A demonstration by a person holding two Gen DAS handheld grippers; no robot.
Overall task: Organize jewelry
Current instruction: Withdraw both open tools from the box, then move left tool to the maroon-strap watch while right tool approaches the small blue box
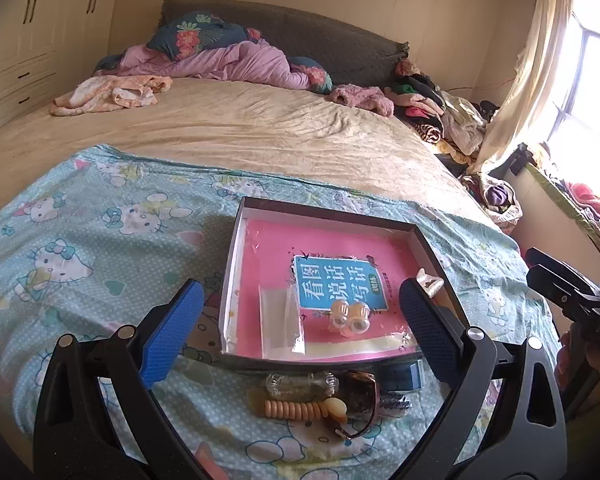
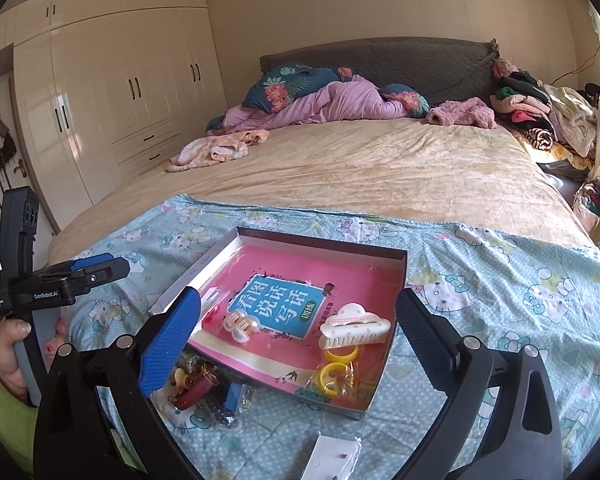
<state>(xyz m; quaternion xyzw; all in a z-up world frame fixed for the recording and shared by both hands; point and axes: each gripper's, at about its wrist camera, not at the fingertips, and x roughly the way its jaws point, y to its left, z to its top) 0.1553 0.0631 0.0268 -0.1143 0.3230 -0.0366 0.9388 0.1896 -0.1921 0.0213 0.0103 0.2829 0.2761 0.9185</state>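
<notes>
While both claws hang above the bed with their blue-padded jaws spread wide and gripping nothing, the jewelry sits partly inside and partly in front of a shallow dark-walled box [image 2: 400, 276] on a Hello Kitty blanket [image 2: 500, 292]. Inside, on a pink booklet [image 2: 340, 276] whose blue label carries large white Chinese characters, lie a cream hair claw [image 2: 356, 326] with its long axis running roughly across the box and its teeth toward the camera, a small pale clip [image 2: 240, 324], and two yellow rings [image 2: 336, 364] near the front right corner. A clear plastic bag [image 1: 282, 320] lies on the booklet's left side, lengthwise front to back. Outside the front wall, a loose heap [image 1: 332, 400] holds a peach beaded bracelet lying left to right, a clear piece and sunglasses. The left gripper [image 1: 300, 328] hovers over that heap; the right gripper [image 2: 300, 340] hovers over the box. In the right wrist view the other handle reads "GenRobot.AI". A white card [image 2: 332, 458] lies nearest the camera.
</notes>
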